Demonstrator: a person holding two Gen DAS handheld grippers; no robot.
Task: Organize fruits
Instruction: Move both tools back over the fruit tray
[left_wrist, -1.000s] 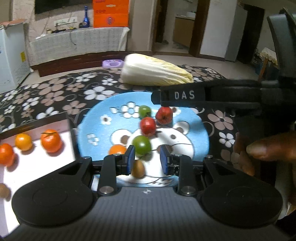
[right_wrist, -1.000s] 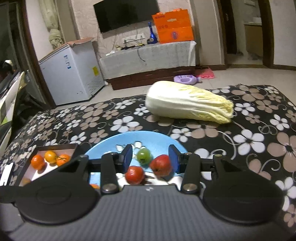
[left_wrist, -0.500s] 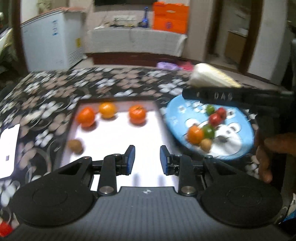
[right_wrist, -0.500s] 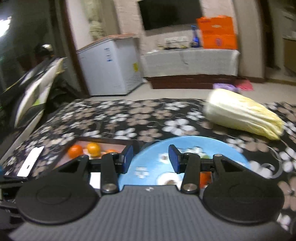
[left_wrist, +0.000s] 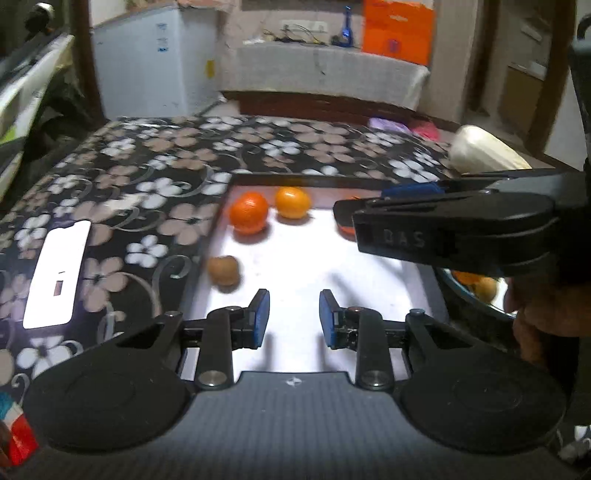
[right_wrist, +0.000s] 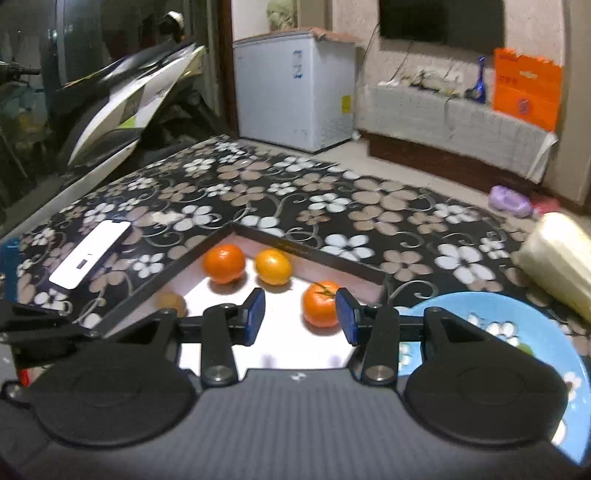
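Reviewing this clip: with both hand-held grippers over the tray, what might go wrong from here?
1. The right hand-held gripper hangs close over the stemmed orange; a nudge could roll it across the tray.
2. It also crosses in front of the left hand-held gripper, so they may collide.
3. The phone lies beside the tray, within sweep.

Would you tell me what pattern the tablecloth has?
The tablecloth is black with white and tan flowers, clearest in the right wrist view.

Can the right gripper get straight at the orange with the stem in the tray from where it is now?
Probably yes. The right gripper is open and empty, and the stemmed orange sits just beyond its fingertips on the bare white tray floor, with nothing between. The other two oranges sit apart, further back.
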